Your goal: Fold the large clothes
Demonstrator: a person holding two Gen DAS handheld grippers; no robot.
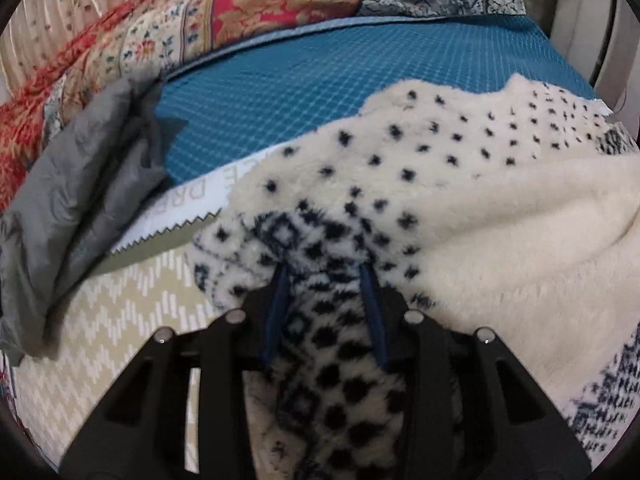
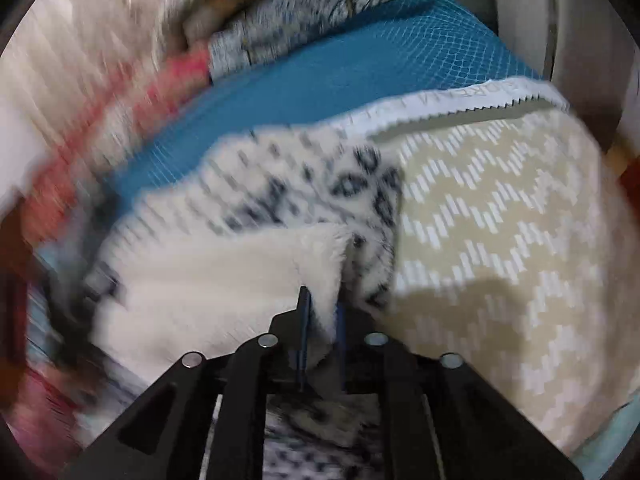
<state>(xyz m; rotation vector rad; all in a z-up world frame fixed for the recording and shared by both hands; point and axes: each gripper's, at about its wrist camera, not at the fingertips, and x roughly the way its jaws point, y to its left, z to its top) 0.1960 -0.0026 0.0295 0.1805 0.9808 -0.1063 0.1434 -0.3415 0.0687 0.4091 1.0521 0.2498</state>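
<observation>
A: Start close in. What does each hand-held gripper have?

B: The left hand-held gripper (image 1: pixel 325 312) is clamped on a thick bunch of the cream fleece garment with navy dots and diamond bands (image 1: pixel 420 184); the fabric fills the gap between its blue-padded fingers (image 1: pixel 374 312). The right hand-held gripper (image 2: pixel 322 328) pinches a thinner cream edge of the same garment (image 2: pixel 224 280), with its jaws nearly together on the pile. That view is smeared by motion, so detail there is uncertain.

A: Which way does the garment lie from them?

B: From the left one it spreads from 12 toward 2 o'clock, long axis running out to 2. From the right one it runs toward 10 and 11 o'clock. Both hold it, so neither is nearer; I judge they grip opposite ends of one edge, and the fold turns on carrying that edge across together.

A: How does it look?

B: Plush and bulky, the plain cream inner side turned up in places, the patterned side elsewhere. It will likely sag and resist a sharp crease.

A: And beyond it?

B: It rests on a beige cloth with white zigzag dashes (image 1: pixel 132 312), then a teal quilted bedcover with a grid pattern (image 1: pixel 360 64) on the bed. At 9 o'clock in the left view lies a crumpled grey garment (image 1: pixel 80 184); at 11, a red floral patchwork quilt (image 1: pixel 280 4).
</observation>
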